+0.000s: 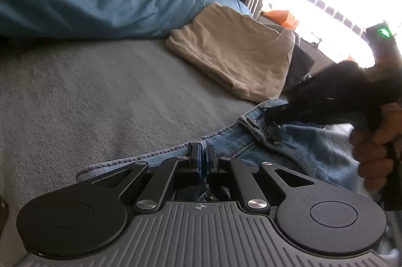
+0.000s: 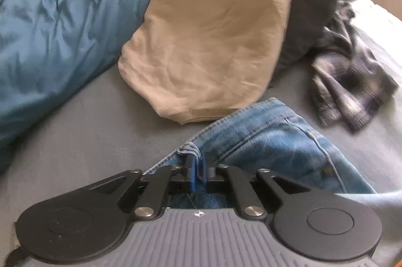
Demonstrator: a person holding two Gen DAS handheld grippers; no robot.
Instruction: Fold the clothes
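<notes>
Low in the left wrist view, the left gripper (image 1: 203,154) has its jaws nearly pressed together on the stitched edge of the jeans (image 1: 289,144), which lie crumpled on a grey bed (image 1: 100,91) from lower centre to the right edge. At the right edge of that frame a hand (image 1: 377,141) grips the dark handle of the right gripper (image 1: 276,109), whose tip sits on the jeans' waistband near a belt loop. Through the right wrist view, the right gripper (image 2: 199,166) has its jaws a little apart, a fold of the jeans (image 2: 271,139) between the blue pads; whether they still press on it I cannot tell. Just above the jeans lies a folded tan garment (image 2: 206,46), touching a blue duvet (image 2: 62,16) that fills the upper left. To the tan garment's right a dark grey garment (image 2: 309,13) lies partly under it, and a plaid shirt (image 2: 351,76) lies rumpled at the right.
</notes>
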